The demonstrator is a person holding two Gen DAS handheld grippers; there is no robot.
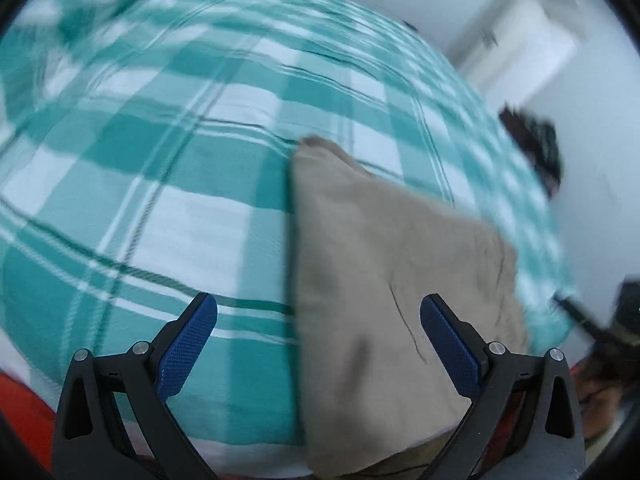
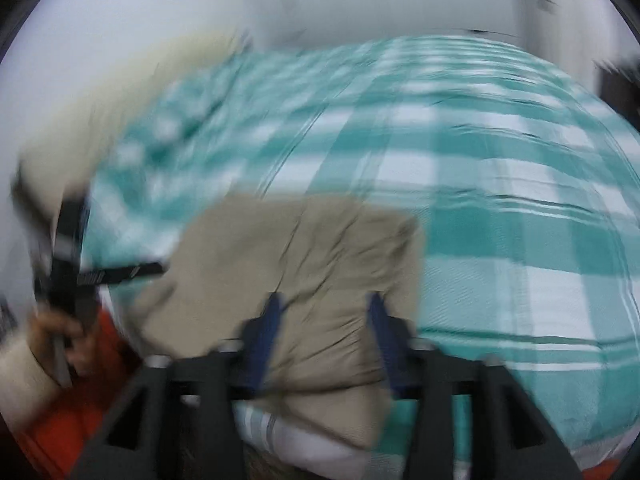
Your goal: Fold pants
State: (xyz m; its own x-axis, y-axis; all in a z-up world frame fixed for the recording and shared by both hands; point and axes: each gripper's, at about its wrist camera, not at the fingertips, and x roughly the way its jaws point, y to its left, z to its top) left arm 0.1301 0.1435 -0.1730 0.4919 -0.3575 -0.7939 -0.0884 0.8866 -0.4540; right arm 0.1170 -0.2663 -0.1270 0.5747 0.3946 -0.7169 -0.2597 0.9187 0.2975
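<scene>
The beige pants (image 1: 384, 280) lie folded in a compact stack on the teal and white checked bedspread (image 1: 160, 184), near the bed's near edge. My left gripper (image 1: 318, 312) is open and empty, its blue pads (image 1: 186, 348) wide apart above the stack's left edge. In the right wrist view the pants (image 2: 312, 264) lie just ahead of my right gripper (image 2: 324, 308), which is open with nothing between its fingers. The left gripper also shows at the left of the right wrist view (image 2: 72, 264), held in a hand. Both views are blurred by motion.
The bedspread (image 2: 500, 220) covers the whole bed. A cream pillow (image 2: 120, 92) lies at the far left. Orange cloth (image 2: 60, 432) shows below the bed edge. A white wall and door (image 1: 532, 32) stand beyond the bed, with a dark object (image 1: 536, 140) beside it.
</scene>
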